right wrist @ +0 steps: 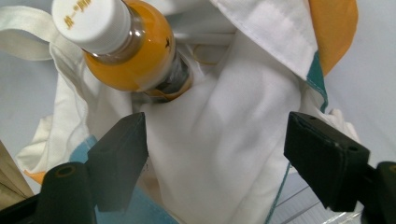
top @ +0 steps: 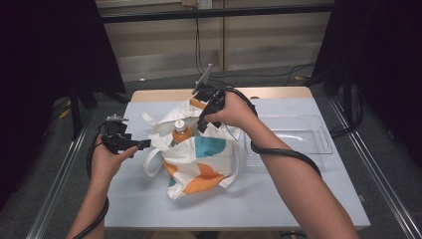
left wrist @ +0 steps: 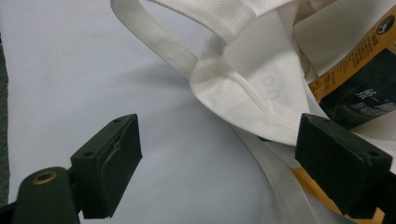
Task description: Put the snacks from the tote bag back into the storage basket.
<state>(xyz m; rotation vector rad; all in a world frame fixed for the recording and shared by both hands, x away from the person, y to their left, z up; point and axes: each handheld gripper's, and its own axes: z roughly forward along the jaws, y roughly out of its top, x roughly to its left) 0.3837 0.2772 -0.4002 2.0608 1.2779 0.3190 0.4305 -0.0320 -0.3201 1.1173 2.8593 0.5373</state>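
While the cloth bag point(top: 201, 159) lies open in the middle of the table point(top: 298, 194), a bottle of orange drink point(top: 181, 132) stands in its mouth; the left gripper point(left wrist: 219, 154) gapes wide beside a handle, holding nothing; the right gripper point(right wrist: 215, 158) hangs wide open over the bag's rim, just beside the bottle, empty too.

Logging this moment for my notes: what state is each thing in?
Tote bag: lying on the table, mouth open.
Bottle: capped, standing in the bag's mouth, top poking out.
Clear tray: empty, right of the bag.
Left gripper: open, at the bag's rim.
Right gripper: open, over the bag's cloth.
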